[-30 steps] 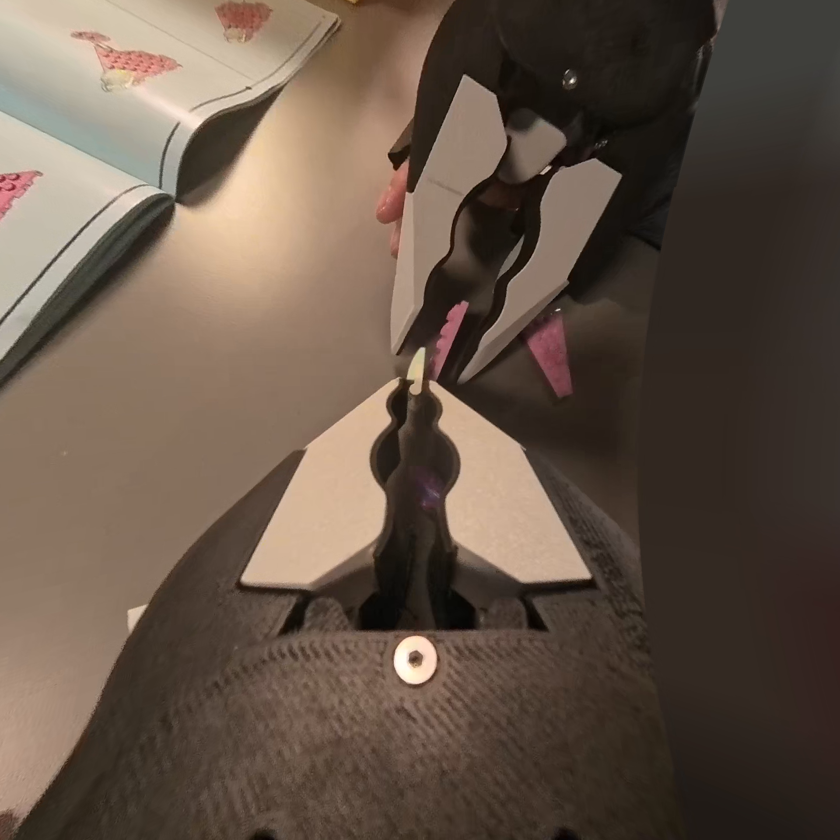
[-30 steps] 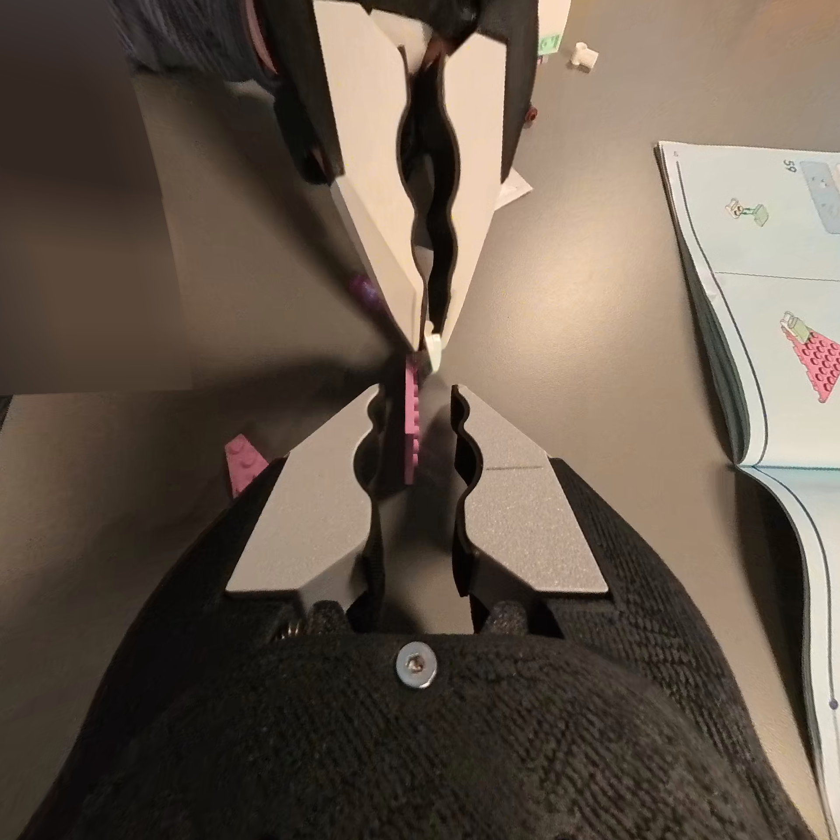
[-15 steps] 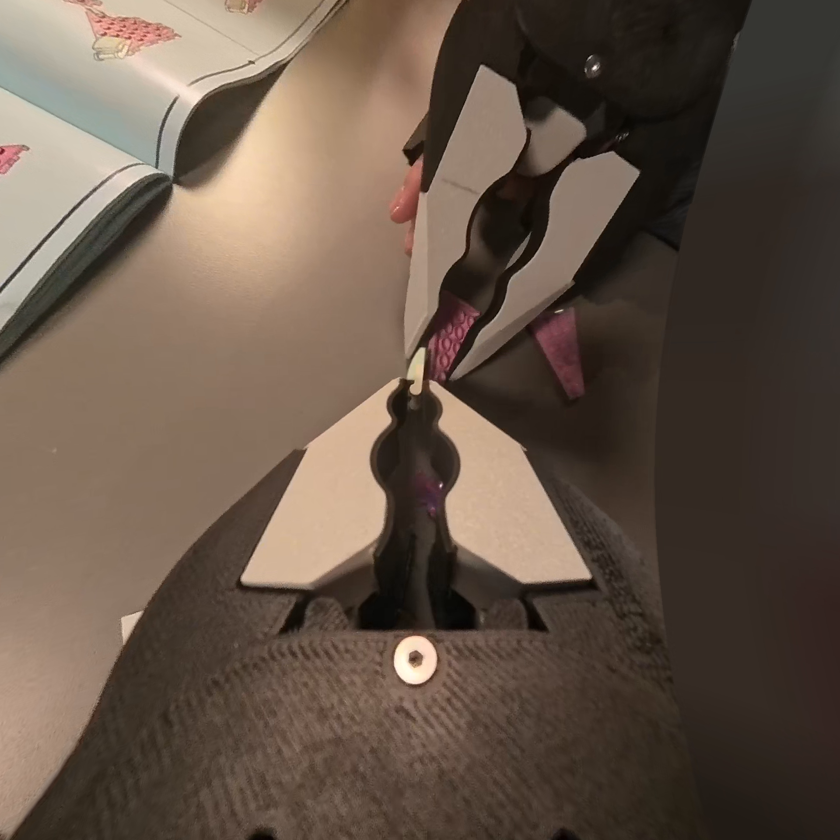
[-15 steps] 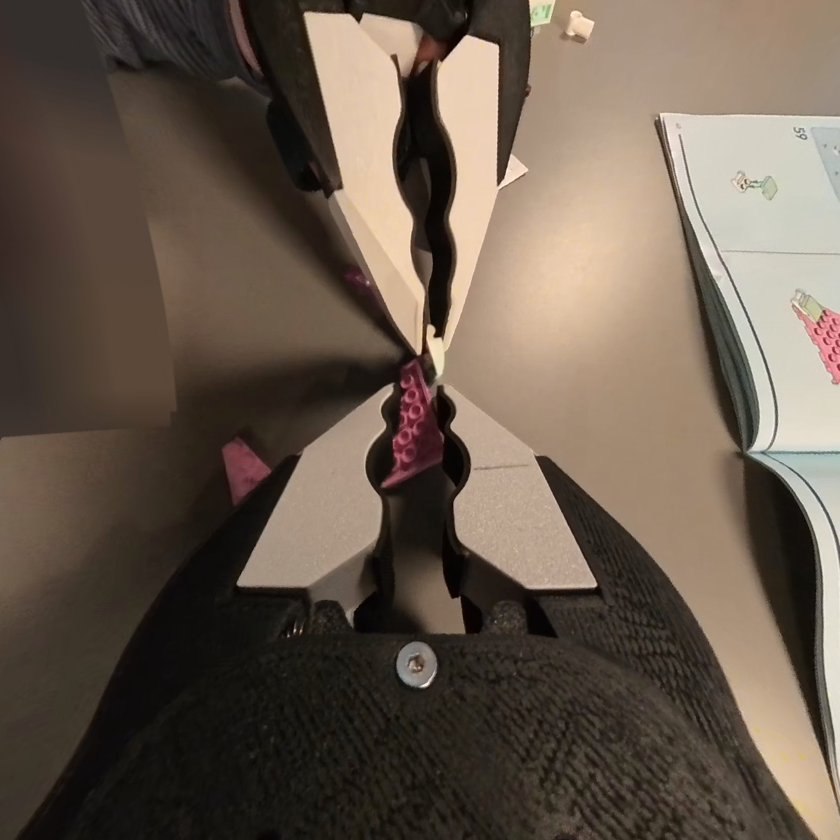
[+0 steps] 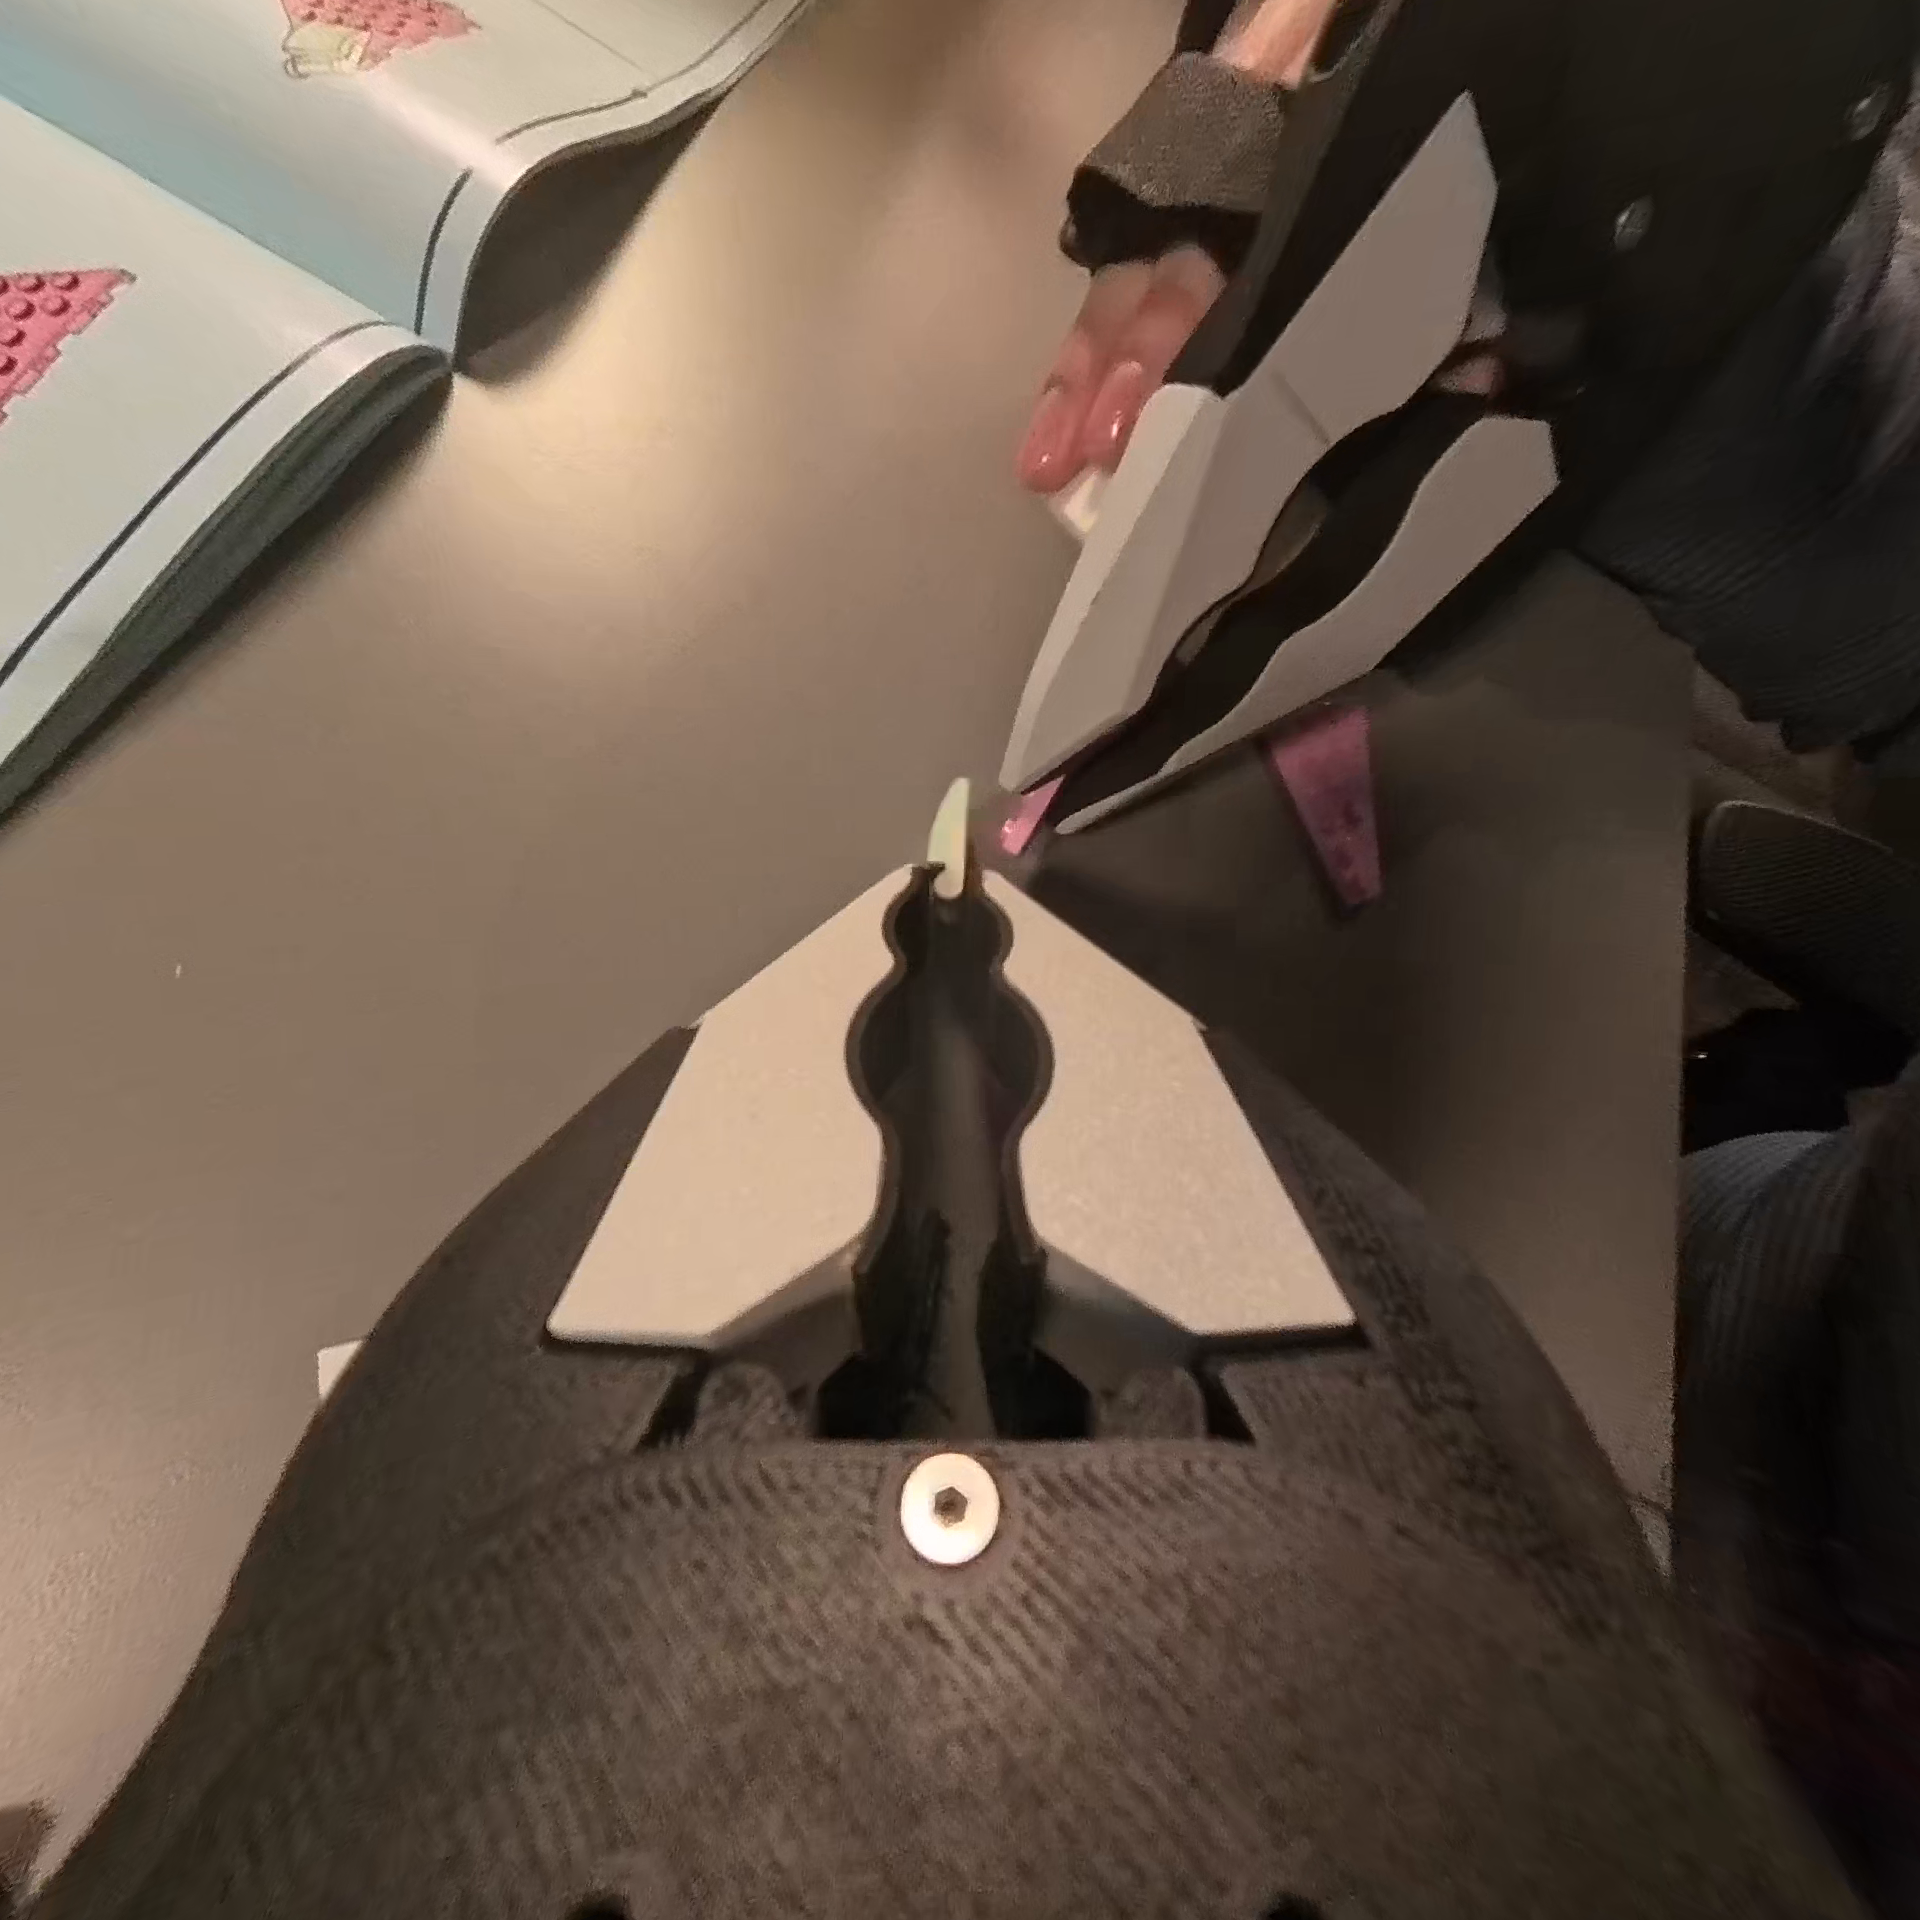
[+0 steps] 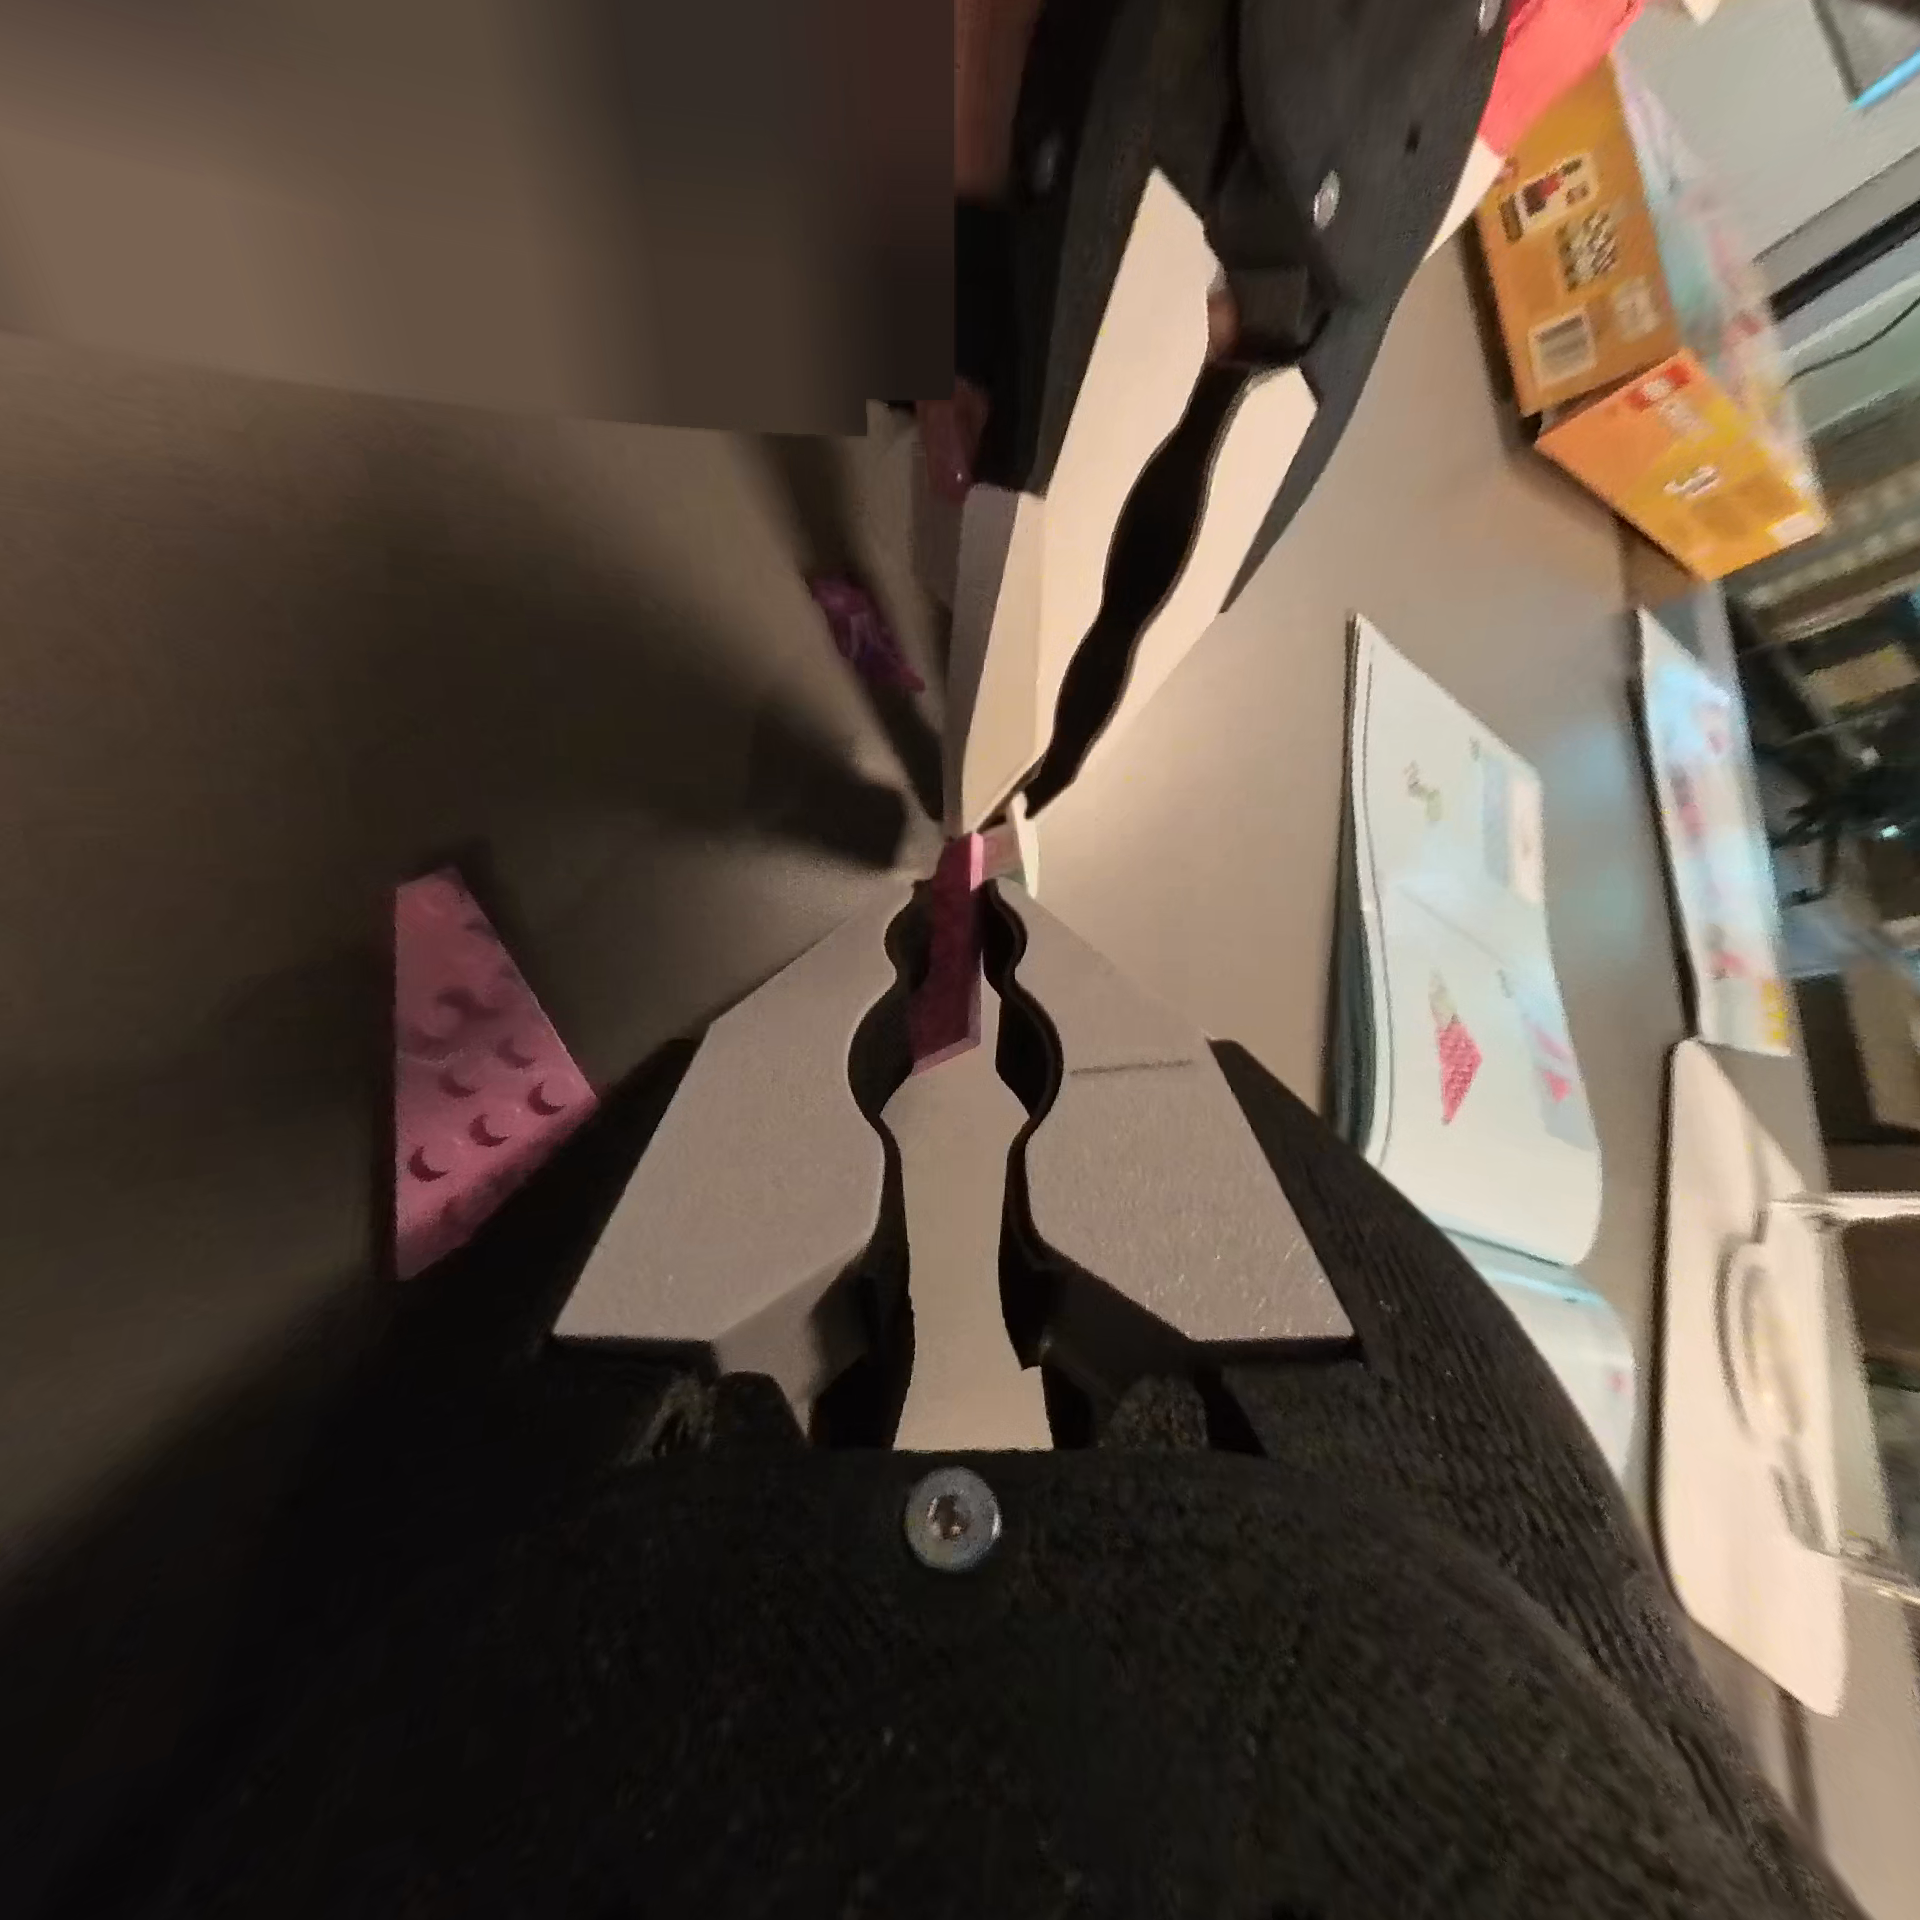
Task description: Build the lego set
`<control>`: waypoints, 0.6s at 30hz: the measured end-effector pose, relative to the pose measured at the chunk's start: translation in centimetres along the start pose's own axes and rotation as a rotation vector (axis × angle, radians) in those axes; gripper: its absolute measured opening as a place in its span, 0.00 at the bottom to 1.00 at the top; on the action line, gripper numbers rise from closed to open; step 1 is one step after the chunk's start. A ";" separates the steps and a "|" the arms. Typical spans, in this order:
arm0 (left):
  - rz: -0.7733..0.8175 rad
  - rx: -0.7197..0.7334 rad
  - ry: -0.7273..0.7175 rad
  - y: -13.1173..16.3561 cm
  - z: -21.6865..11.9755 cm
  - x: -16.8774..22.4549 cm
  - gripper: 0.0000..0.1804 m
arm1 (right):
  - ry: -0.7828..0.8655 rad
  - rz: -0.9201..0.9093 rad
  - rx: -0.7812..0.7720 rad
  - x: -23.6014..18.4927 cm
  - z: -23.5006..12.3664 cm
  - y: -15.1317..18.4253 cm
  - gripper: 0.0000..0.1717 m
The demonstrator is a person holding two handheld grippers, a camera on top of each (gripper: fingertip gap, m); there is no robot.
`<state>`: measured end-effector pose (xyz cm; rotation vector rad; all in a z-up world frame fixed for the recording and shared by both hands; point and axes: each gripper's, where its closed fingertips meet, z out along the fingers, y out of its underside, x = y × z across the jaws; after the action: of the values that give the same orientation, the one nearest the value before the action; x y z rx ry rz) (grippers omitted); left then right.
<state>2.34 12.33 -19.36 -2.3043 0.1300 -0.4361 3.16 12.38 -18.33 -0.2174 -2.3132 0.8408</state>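
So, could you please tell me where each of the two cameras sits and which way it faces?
Left wrist view: mounted on the left hand-held gripper, looking along its fingers at a pale piece, the table and the opposite gripper; a bare hand shows.
Right wrist view: mounted on the right hand-held gripper, looking along its fingers, shut on a pink plate, towards the booklet.
Shared: both grippers meeting tip to tip, booklet, table.

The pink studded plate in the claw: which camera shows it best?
The right wrist view: the pink plate stands edge-on between the right claw fingers, most of its length visible. The left wrist view shows only its pink tip poking from that claw.
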 end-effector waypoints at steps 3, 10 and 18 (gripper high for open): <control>0.012 0.000 0.000 0.0 0.0 0.1 0.05 | 0.009 -0.025 -0.012 0.0 0.1 0.3 0.04; 0.002 0.001 -0.007 0.1 -0.6 0.0 0.13 | 0.012 -0.022 -0.001 0.1 0.0 0.2 0.05; 0.240 0.151 -0.007 -2.4 -2.5 2.8 0.17 | 0.061 -0.032 0.153 0.8 -1.4 -2.9 0.05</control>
<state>4.04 11.70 -15.24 -2.1098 0.3541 -0.3041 3.59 11.11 -15.25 -0.1373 -2.1783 0.9768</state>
